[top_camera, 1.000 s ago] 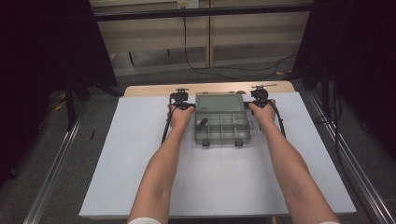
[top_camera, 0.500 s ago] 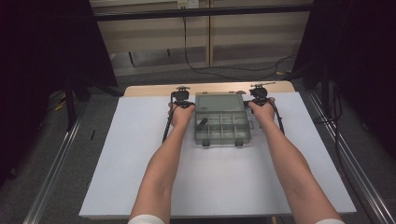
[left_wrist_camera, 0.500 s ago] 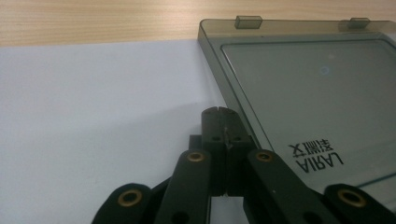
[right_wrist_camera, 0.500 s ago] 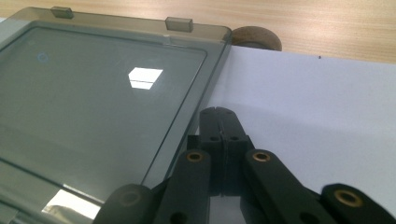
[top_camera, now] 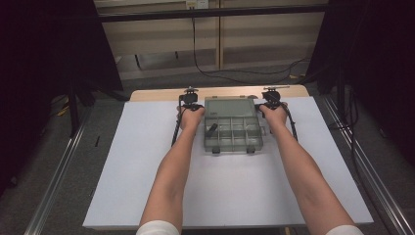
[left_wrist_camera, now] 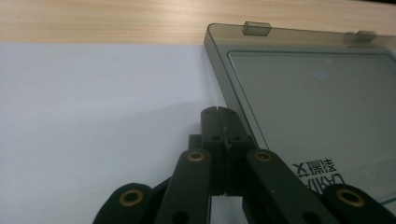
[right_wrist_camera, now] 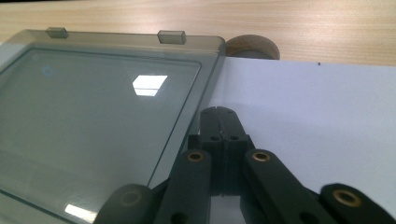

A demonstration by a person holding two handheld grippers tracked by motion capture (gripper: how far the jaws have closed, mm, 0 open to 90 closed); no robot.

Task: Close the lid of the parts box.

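Observation:
A grey see-through compartment box [top_camera: 234, 134] lies open near the far middle of the white mat, its lid [top_camera: 229, 106] folded back flat. One compartment holds a small black piece [top_camera: 211, 129]. My left gripper [top_camera: 189, 99] is at the lid's left edge and my right gripper [top_camera: 271, 97] at its right edge. In the left gripper view the left gripper [left_wrist_camera: 219, 112] has its jaws pressed together beside the lid [left_wrist_camera: 308, 102]. In the right gripper view the right gripper [right_wrist_camera: 218, 111] is likewise shut, close against the lid's [right_wrist_camera: 93, 107] edge. Nothing shows between either pair of jaws.
The white mat [top_camera: 147, 161] covers a wooden table [top_camera: 156, 93] whose bare strip runs along the far edge. A round wooden knob [right_wrist_camera: 252, 46] sits just past the lid's far right corner. Metal rails [top_camera: 54, 181] flank the table, and cables hang behind it.

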